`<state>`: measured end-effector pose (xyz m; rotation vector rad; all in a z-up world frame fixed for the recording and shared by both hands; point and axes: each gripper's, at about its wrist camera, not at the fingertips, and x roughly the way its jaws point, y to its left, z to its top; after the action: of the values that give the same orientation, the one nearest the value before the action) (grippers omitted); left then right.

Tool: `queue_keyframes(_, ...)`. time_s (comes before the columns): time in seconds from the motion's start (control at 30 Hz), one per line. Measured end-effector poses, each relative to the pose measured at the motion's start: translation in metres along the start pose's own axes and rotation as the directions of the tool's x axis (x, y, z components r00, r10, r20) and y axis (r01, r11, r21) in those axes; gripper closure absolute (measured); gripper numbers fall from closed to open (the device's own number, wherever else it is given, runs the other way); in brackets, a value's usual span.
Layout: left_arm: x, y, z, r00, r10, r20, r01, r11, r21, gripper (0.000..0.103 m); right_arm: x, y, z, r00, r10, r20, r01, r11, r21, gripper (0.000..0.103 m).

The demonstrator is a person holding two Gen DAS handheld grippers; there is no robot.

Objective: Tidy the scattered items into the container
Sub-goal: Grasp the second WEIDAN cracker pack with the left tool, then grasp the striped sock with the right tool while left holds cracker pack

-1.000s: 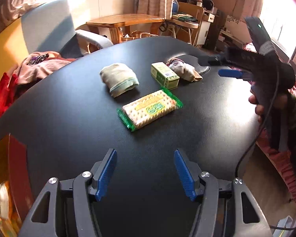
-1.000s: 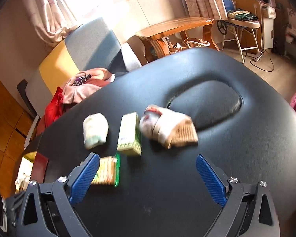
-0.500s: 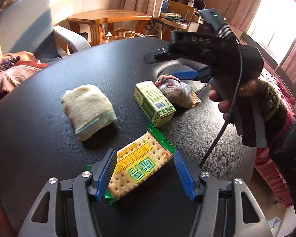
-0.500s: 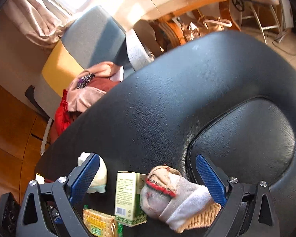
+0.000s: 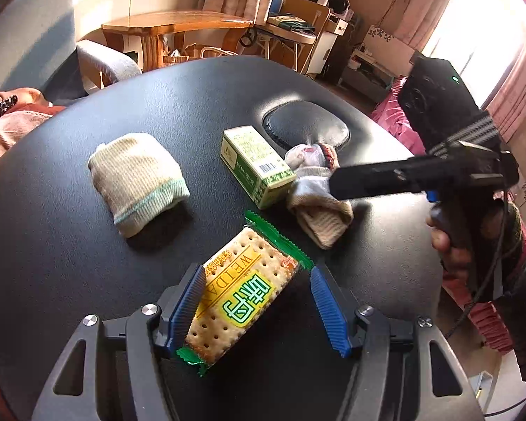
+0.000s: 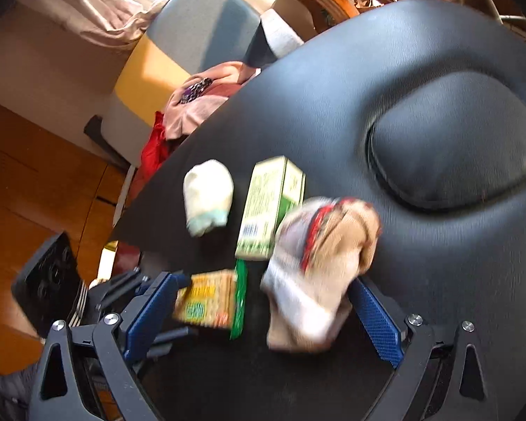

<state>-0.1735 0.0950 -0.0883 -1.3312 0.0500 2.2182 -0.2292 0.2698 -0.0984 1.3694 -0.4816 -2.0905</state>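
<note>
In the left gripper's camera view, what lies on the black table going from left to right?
Cream rolled sock → cracker packet → green box → grey and tan sock.

Bright window glare, fisheye warp, right-wrist blur

Left gripper (image 5: 257,307) straddling a cracker packet (image 5: 240,296) on the black counter (image 5: 52,245).

Its blue pads sit spread, the left one touching the packet's edge, the right one apart from it. Beyond lie a rolled cream sock (image 5: 136,180), a green box (image 5: 256,165) and a grey-and-tan sock bundle (image 5: 315,203) beside the box. The right gripper (image 5: 368,179), held by a hand (image 5: 445,242), reaches over that bundle.
</note>
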Motion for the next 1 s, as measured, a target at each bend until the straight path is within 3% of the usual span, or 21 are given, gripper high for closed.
queue_keyframes(0.23, -0.016, -0.009, -0.021, 1.0, -0.001, 0.004, 0.001, 1.0, -0.005, 0.04, -0.026, 0.018, -0.031, 0.984, -0.166, 0.061, 0.172, 0.979, -0.107, 0.009)
queue_keyframes(0.4, -0.025, -0.012, -0.02, 0.998, 0.045, 0.039, -0.047, 0.998, 0.045, 0.039, -0.02, 0.031, -0.015, 0.967, -0.24, 0.088, 0.253, 0.949, -0.19, 0.01)
queue_keyframes(0.6, -0.012, -0.013, -0.014, 0.999, 0.05, -0.005, -0.049, 0.993, 0.108, 0.039, 0.006, 0.035, 0.006, 0.94, -0.331, 0.079, 0.34, 0.909, -0.239, 0.01)
queue_keyframes(0.67, -0.003, -0.015, -0.015, 0.998, 0.051, -0.032, -0.046, 0.99, 0.136, 0.039, 0.016, 0.035, 0.007, 0.928, -0.365, 0.074, 0.372, 0.892, -0.257, 0.018)
queue_keyframes(0.7, -0.001, -0.016, -0.016, 0.998, 0.057, -0.035, -0.051, 0.988, 0.149, 0.039, 0.021, 0.036, 0.007, 0.921, -0.384, 0.073, 0.389, 0.882, -0.267, 0.038)
queue_keyframes(0.73, 0.0, -0.018, -0.017, 0.997, 0.064, -0.035, -0.058, 0.985, 0.161, 0.039, 0.022, 0.036, 0.006, 0.916, -0.394, 0.075, 0.399, 0.875, -0.275, 0.045)
queue_keyframes(0.8, 0.0, -0.016, -0.018, 0.998, 0.054, -0.035, -0.048, 0.988, 0.149, 0.04, 0.022, 0.036, 0.001, 0.913, -0.401, 0.081, 0.407, 0.868, -0.286, 0.051)
queue_keyframes(1.0, -0.002, -0.007, -0.029, 0.997, 0.039, -0.062, -0.035, 0.998, 0.055, 0.046, 0.015, 0.044, -0.024, 0.921, -0.383, 0.073, 0.386, 0.873, -0.299, 0.052)
